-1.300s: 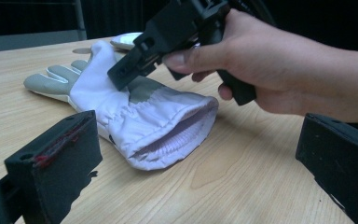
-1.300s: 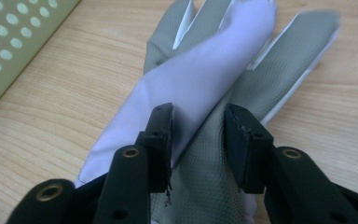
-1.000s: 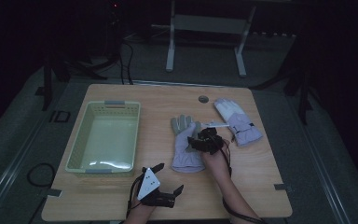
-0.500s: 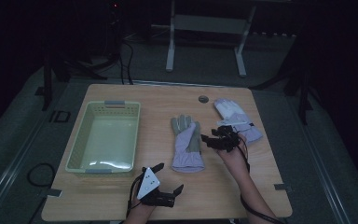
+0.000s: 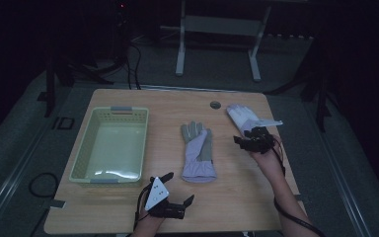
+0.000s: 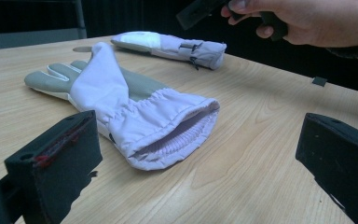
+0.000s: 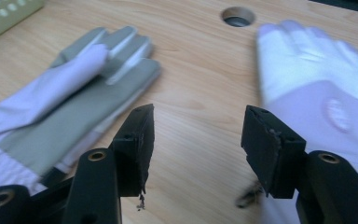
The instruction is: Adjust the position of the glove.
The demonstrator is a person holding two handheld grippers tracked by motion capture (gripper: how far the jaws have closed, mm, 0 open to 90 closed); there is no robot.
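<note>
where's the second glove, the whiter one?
High view: the whiter glove lies at the table's far right, just right of the round hole, with the right tongs open over its cuff end.

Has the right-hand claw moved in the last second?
Yes. The right claw slid off the middle glove rightward to the far glove.

In the high view, bare worktop (image 5: pixel 232 192) is lying open across the lower centre and between the 2 gloves. The basket (image 5: pixel 110 145) is blocking the left side, the grey-palmed glove (image 5: pixel 197 153) the middle, and the white glove (image 5: pixel 246 118) the upper right, beside a round hole (image 5: pixel 215 104).
</note>
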